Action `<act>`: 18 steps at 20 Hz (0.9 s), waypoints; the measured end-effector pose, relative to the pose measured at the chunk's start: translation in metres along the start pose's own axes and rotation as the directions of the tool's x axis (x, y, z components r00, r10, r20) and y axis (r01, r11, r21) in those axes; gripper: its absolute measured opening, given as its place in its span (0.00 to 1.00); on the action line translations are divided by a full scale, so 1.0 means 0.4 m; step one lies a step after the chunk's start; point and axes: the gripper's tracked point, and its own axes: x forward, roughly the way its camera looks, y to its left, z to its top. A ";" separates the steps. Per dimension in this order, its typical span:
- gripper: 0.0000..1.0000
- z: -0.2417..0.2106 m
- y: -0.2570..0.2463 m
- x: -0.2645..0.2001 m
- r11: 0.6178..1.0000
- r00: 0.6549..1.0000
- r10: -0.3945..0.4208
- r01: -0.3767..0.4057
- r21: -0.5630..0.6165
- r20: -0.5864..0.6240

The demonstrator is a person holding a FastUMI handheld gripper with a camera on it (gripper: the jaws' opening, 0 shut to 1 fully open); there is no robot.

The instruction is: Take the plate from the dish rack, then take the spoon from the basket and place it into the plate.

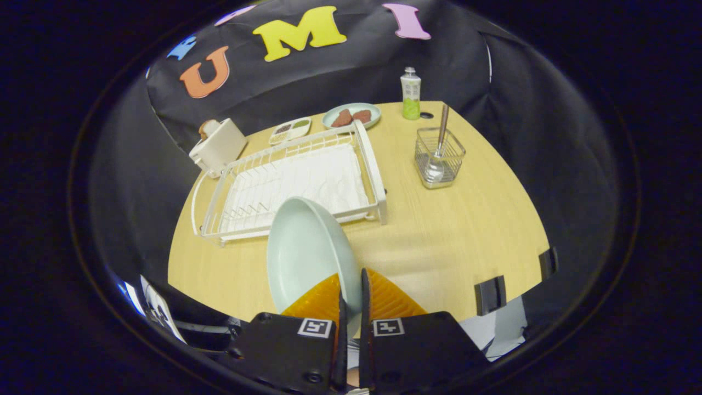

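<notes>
The gripper (351, 288) points down over the table (449, 230), jaws nearly closed, pinching the plate (307, 252) by its rim, tilted just before the rack (290, 181). Right of the rack, the spoon (439, 148) stands in the basket (439, 159).

Gripper (351, 285) fingers clamped on plate (307, 252) rim; plate blocks lower centre. Dish rack (378, 181) occupies centre-left. Bare table (471, 241) open at right. Basket (440, 159) with upright spoon (442, 129) stands upper right, bottle (411, 93) behind.
</notes>
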 end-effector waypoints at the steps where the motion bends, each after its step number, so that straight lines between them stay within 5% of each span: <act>1: 0.14 -0.013 -0.021 0.016 1.000 1.000 0.006 -0.006 0.020 0.002; 4: 0.14 -0.047 -0.091 0.068 0.998 1.000 0.001 0.000 0.056 -0.017; 8: 0.15 -0.064 -0.108 0.138 0.986 0.992 0.118 -0.112 0.125 -0.040; 12: 0.22 -0.090 -0.128 0.210 0.977 0.986 0.150 -0.137 0.162 -0.075; 18: 0.25 -0.062 -0.152 0.197 0.991 0.995 0.096 -0.098 0.087 0.029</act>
